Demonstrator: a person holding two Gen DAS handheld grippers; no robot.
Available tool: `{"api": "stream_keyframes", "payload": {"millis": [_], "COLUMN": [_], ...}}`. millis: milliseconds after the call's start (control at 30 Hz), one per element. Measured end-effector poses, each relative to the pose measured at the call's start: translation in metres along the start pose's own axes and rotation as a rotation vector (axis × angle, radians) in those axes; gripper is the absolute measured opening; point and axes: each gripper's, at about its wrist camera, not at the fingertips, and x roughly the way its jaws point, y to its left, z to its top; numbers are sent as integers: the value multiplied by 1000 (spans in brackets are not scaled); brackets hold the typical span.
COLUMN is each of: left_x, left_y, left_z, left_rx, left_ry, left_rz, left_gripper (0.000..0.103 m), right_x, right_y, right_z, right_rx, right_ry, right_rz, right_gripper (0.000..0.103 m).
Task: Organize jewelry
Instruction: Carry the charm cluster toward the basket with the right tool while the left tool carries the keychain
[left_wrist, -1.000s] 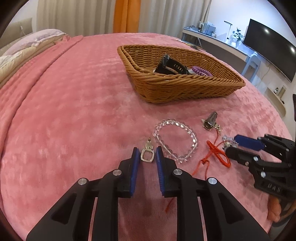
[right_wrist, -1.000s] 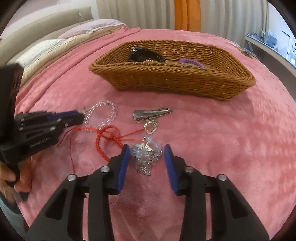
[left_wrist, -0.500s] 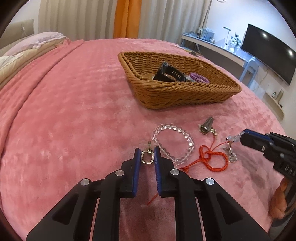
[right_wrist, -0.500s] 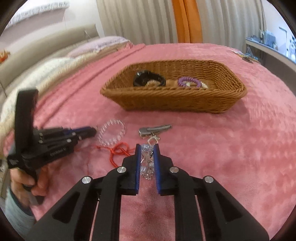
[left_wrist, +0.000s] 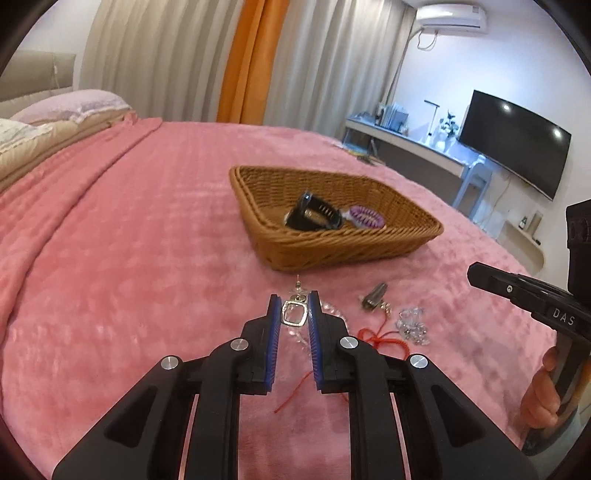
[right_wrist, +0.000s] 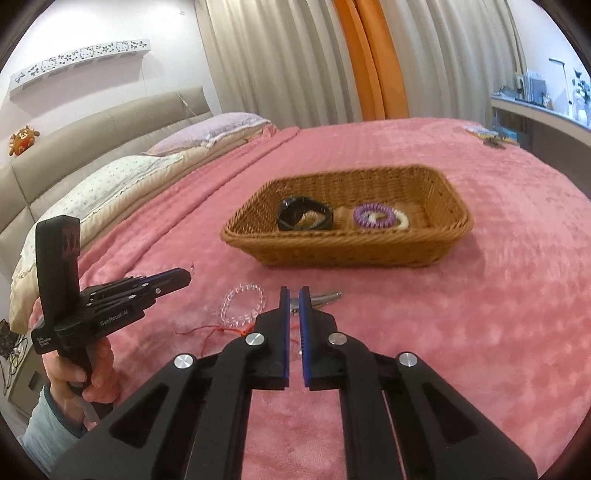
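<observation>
My left gripper (left_wrist: 293, 306) is shut on a small square silver earring (left_wrist: 293, 314), held above the pink blanket. From the right wrist view the left gripper (right_wrist: 183, 276) is at the left, in a person's hand. My right gripper (right_wrist: 294, 295) hangs over the loose jewelry; its jaws are closing to a thin gap with nothing gripped. A crystal cluster (left_wrist: 412, 326) lies on the blanket beside a red cord (left_wrist: 384, 338) and a silver hair clip (left_wrist: 373, 295). The clear bead bracelet (right_wrist: 242, 304) lies nearby. Beyond stands the wicker basket (right_wrist: 454, 218).
The basket holds a black watch (right_wrist: 304, 216) and a purple coil band (right_wrist: 373, 216) next to a white one. Pillows (right_wrist: 207, 133) line the bed's left side. A desk and a TV (left_wrist: 513, 144) stand past the right edge of the bed.
Both grippers rose and tilted up. The left one lifted the earring off the blanket. The right jaws closed from wide around the crystal cluster to nearly together; the cluster stayed on the bed.
</observation>
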Motion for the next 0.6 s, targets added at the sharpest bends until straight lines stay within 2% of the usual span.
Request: {"api": "stream_keyframes", "payload": {"millis": [100, 167, 200, 267, 300, 467, 500, 533, 600], "left_x": [3, 5, 5, 4, 5, 6, 6, 7, 8], "left_y": [0, 1, 1, 4, 4, 4, 4, 4, 3], "left_z": [-1, -1, -1, -2, -2, -4, -4, -5, -5], "left_rx": [2, 0, -2, -6, -9, -10, -8, -6, -2], "left_ry": [8, 12, 12, 13, 16, 21, 23, 24, 30], "left_rz": [-3, -4, -6, -10, -13, -19, -21, -20, -18], "left_gripper": [13, 13, 13, 13, 13, 13, 13, 13, 13], "right_x": [5, 13, 18, 33, 41, 65, 71, 76, 88], "right_y": [-3, -9, -13, -20, -21, -12, -9, -8, -7], "right_z": [1, -1, -2, -6, -10, -17, -20, -22, -26], "right_rx": [-5, 18, 34, 62, 67, 16, 1, -7, -27], "right_ry": [28, 65, 90, 151, 178, 250, 270, 291, 336], "right_rz": [10, -15, -13, -17, -37, -105, -116, -124, -156], "right_gripper": [4, 5, 10, 33, 51, 51, 47, 38, 32]}}
